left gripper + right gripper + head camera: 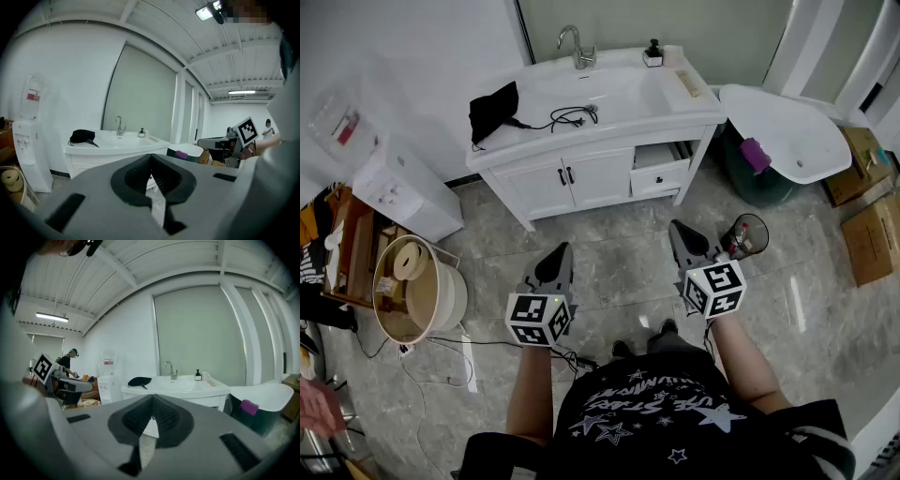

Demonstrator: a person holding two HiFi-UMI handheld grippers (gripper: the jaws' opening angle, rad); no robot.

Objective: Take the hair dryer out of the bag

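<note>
A black bag (pixel 493 111) lies on the left end of the white vanity top (pixel 675 103), and a black cord (pixel 567 117) trails out of it toward the basin. No hair dryer body shows. The bag also appears in the left gripper view (pixel 82 136) and the right gripper view (pixel 139 380), far ahead. My left gripper (pixel 562 249) and right gripper (pixel 678 228) hang side by side over the floor, well short of the vanity. Both are shut with nothing between the jaws (pixel 151 157) (pixel 152 399).
A faucet (pixel 577 45) and soap bottle (pixel 652 53) stand behind the basin. One vanity drawer (pixel 661 173) is pulled out. A water dispenser (pixel 398 187) and round basket (pixel 417 291) stand left; a white tub (pixel 783 131), cardboard boxes (pixel 872 234) and a small bin (pixel 745 234) stand right.
</note>
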